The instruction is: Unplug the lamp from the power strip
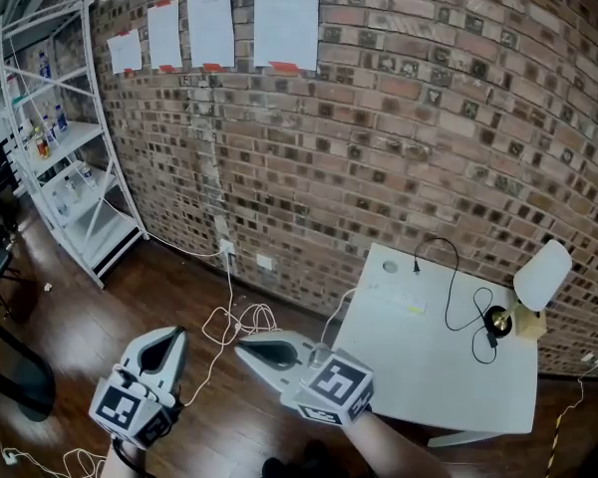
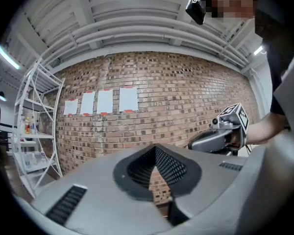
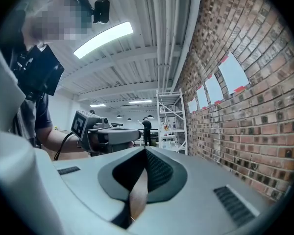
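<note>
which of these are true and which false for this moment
1. Four paper sheets hang on the brick wall. True.
2. The lamp stands on the floor. False: it stands on the white table, near its far right corner.
3. The left tongs grip the black cable. False: they are shut on nothing, above the floor; the cable lies on the table.
4. A white shelf rack stands against the wall, left of the table. True.
5. The right tongs are shut and empty. True.
</note>
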`<action>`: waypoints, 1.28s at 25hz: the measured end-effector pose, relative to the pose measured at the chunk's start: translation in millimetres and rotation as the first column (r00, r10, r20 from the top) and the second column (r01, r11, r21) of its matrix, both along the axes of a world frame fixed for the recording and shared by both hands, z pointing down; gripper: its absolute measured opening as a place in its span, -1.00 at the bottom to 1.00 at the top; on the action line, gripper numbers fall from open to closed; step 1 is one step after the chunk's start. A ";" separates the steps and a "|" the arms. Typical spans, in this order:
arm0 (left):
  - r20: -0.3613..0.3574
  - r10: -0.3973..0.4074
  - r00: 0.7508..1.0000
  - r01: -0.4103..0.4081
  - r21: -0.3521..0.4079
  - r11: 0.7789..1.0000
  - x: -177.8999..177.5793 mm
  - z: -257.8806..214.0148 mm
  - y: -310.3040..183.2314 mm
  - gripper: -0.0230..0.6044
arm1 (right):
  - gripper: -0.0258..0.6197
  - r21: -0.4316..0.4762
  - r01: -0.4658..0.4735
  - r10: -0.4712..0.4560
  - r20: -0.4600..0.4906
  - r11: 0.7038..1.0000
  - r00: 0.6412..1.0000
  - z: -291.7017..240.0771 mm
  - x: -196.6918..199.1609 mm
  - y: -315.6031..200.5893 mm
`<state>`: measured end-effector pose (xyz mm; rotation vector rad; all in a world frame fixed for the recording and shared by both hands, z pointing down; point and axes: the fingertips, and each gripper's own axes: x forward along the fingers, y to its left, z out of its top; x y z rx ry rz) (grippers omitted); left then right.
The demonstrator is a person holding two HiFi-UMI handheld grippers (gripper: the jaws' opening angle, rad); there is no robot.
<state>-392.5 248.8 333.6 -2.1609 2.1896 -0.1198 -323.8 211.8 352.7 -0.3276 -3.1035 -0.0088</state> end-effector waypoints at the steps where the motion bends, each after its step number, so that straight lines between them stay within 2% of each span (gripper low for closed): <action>1: 0.004 -0.009 1.000 0.009 -0.010 1.000 -1.0 1.0 -2.7 -0.88 | -0.90 -0.004 0.008 -0.008 0.001 1.000 1.000 1.4 -1.5 -3.9; 5: 0.006 -0.040 0.999 0.041 -0.021 0.999 -0.6 -0.9 -21.9 -0.88 | -0.90 -0.005 0.030 -0.030 -0.006 1.000 1.000 5.6 0.5 -22.3; 9: 0.005 -0.064 0.998 0.065 -0.028 0.998 11.0 -0.4 -52.0 -0.88 | -0.90 0.040 0.069 -0.068 -0.035 0.997 0.997 7.8 7.7 -42.2; 18: 0.048 -0.085 0.995 0.088 -0.065 0.994 41.2 -4.1 -100.5 -0.88 | -0.90 0.002 0.137 -0.137 0.003 0.991 0.991 1.6 20.9 -82.7; 23: 0.058 -0.134 0.989 0.138 -0.074 0.988 37.2 -7.4 -107.2 -0.87 | -0.90 0.010 0.159 -0.159 0.020 0.987 0.987 -1.9 20.7 -95.8; 32: 0.107 -0.120 0.987 0.127 -0.052 0.991 19.2 -7.3 -107.3 -0.88 | -0.90 0.024 0.156 -0.157 0.050 0.987 0.986 -5.5 -3.5 -97.4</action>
